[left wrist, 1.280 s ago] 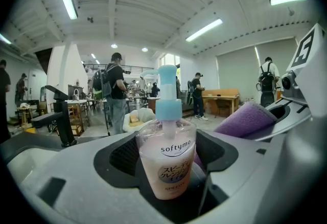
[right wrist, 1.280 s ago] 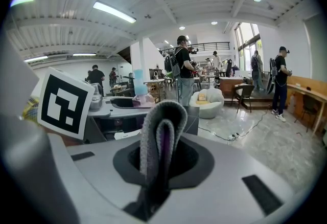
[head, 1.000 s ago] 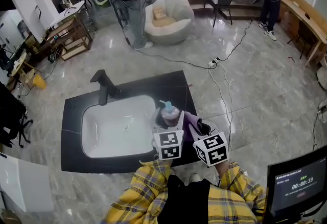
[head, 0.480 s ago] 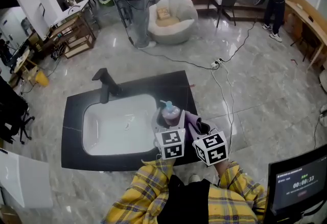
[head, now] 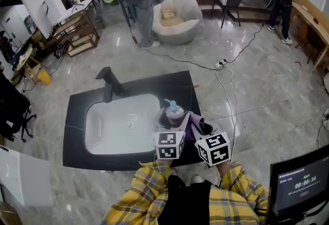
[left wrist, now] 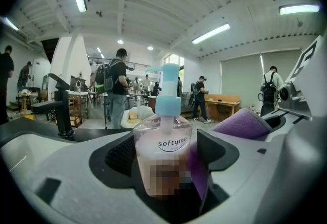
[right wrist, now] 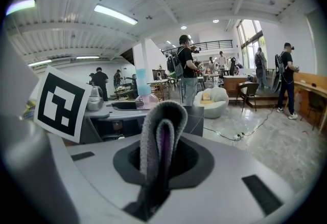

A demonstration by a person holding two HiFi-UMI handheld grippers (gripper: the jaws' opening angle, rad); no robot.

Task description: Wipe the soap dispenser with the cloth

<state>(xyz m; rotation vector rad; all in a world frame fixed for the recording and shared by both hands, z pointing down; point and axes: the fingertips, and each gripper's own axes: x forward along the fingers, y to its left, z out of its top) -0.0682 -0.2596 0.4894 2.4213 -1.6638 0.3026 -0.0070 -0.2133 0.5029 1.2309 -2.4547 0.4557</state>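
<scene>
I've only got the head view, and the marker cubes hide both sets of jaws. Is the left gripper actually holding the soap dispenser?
Observer: Yes, the left gripper view shows the left gripper shut on the soap dispenser, on its clear body.
Operator: And the right one?
Observer: The right gripper is shut on the cloth, a fold standing upright between its jaws.
Operator: Is the cloth reaching the bottle?
Observer: Purple cloth lies right beside the bottle, by one jaw; contact looks likely.

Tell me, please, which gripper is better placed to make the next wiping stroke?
Right. The right gripper is shut on the purple cloth, which sits beside the soap dispenser, while the left gripper is shut on the bottle, holding it.
</scene>
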